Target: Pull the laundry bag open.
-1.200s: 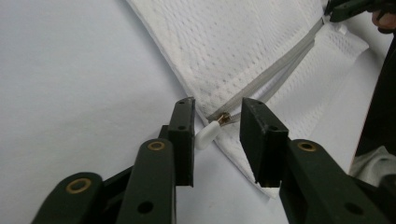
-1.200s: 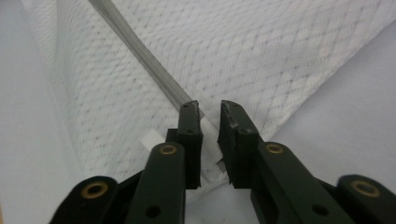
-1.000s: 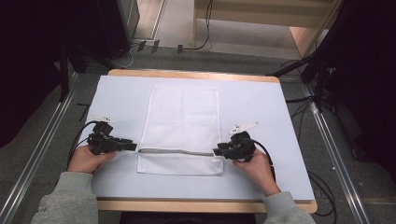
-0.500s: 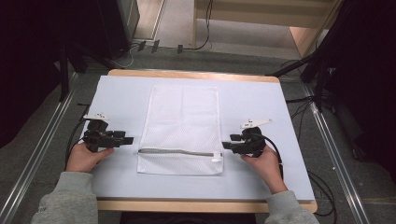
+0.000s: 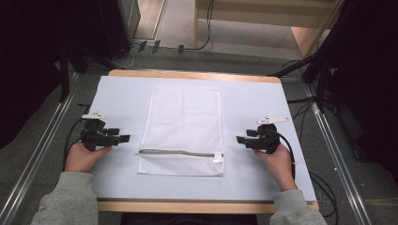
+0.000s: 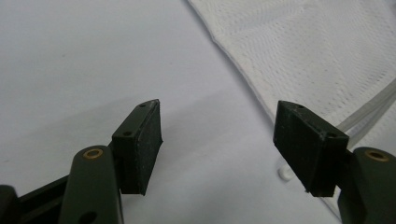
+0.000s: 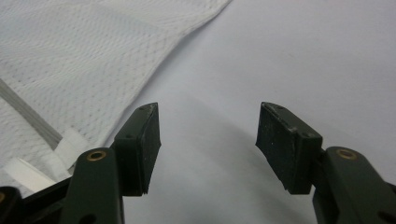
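My claws, left (image 5: 126,138) and right (image 5: 240,139), have just been opening and stand wide, empty. The mesh bag (image 5: 184,126) looks light and floppy; I'd pinch its near corners.

white mesh bag (image 5: 182,126), grey zip (image 5: 178,152)
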